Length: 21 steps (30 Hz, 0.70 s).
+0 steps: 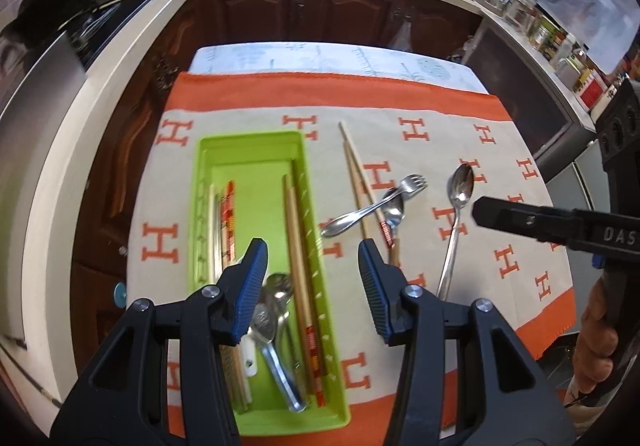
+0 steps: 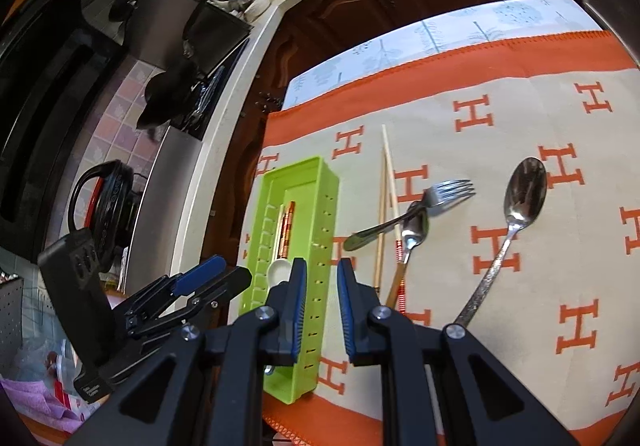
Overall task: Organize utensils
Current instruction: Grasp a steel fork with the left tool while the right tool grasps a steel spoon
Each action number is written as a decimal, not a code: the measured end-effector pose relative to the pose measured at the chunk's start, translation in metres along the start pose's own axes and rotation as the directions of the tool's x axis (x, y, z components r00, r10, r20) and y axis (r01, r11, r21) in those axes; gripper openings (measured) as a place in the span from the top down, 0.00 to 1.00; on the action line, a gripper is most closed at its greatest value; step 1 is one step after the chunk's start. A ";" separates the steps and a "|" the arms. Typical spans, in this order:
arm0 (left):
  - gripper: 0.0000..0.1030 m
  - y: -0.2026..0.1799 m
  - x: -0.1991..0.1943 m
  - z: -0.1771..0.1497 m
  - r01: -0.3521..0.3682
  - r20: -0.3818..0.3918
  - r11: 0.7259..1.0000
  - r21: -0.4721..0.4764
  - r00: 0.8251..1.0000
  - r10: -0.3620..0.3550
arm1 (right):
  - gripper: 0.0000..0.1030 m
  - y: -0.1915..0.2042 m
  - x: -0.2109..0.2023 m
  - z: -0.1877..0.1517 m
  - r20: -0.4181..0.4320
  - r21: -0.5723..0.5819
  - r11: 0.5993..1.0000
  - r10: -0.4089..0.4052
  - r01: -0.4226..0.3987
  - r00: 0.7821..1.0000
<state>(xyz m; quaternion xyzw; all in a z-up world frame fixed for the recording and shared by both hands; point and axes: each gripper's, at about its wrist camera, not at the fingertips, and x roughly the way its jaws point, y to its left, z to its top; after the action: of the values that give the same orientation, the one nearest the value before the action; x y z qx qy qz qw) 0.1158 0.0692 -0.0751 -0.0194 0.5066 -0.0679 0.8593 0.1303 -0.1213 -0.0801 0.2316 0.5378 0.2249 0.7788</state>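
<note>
A lime-green tray lies on the left of the cloth and holds several chopsticks, metal spoons and a white spoon. My left gripper hovers open above its near half, with nothing between the fingers. Loose on the cloth to the right are two chopsticks, a fork crossing a small spoon, and a large spoon. My right gripper stands narrowly open and empty over the tray's right wall, left of the fork and large spoon. The left gripper shows at the tray's left.
A cream and orange cloth with H marks covers the small table. Dark wooden cabinets and a pale counter ring it. A hand holds the right gripper's handle. A black kettle sits at the left.
</note>
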 end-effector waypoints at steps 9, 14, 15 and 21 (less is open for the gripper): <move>0.57 -0.046 0.050 0.024 0.012 -0.052 0.986 0.166 0.999 -0.004 | 0.85 -0.042 0.012 0.015 -0.006 0.098 0.995 -0.013 0.014 1.000; 0.57 -0.071 0.090 0.029 0.016 -0.107 0.963 0.269 0.994 0.013 | 0.85 -0.066 0.023 0.017 -0.026 0.145 0.989 -0.016 0.020 1.000; 0.58 -0.075 0.098 0.030 0.014 -0.115 0.958 0.288 0.993 0.020 | 0.85 -0.072 0.024 0.018 -0.029 0.156 0.988 -0.018 0.022 0.999; 0.61 -0.091 0.136 0.036 0.022 -0.165 0.944 0.329 0.986 0.034 | 0.85 -0.096 0.029 0.022 -0.031 0.201 0.979 -0.013 0.019 0.999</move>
<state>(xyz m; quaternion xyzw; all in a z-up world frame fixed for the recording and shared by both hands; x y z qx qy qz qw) 0.2033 -0.0403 -0.1662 0.1317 0.5590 -0.1504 0.8047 0.1703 -0.1828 -0.1524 0.3016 0.5711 0.1666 0.7451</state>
